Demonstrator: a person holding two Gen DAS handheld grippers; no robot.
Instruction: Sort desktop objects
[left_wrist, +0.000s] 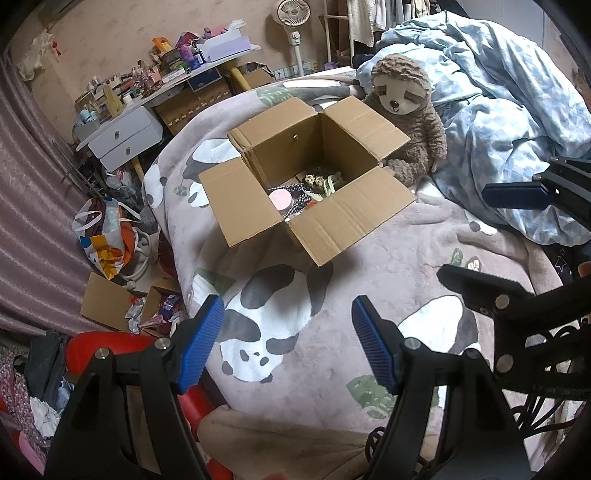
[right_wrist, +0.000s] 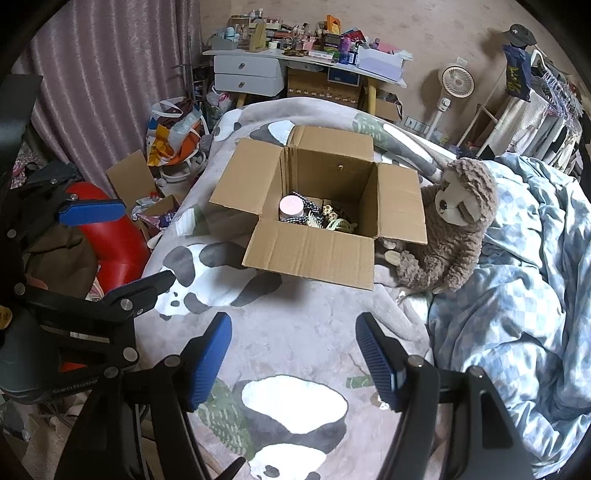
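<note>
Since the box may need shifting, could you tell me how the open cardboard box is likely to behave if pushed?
The cardboard box sits on a soft panda blanket, so it would probably drag and bunch the fabric rather than slide. Only a few small items lie inside, so it is likely light. Its four spread flaps would probably bend if pushed.

A lived-in bedroom: panda-print bed blanket (right_wrist: 295, 332), rumpled duvet (right_wrist: 517, 277), cluttered desk (right_wrist: 306, 59)

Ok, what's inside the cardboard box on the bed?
The cardboard box holds a pink round lid, a black-and-white checked fabric piece, pale hair claw clips and small bits. Its near wall hides the rest of the bottom.
</note>
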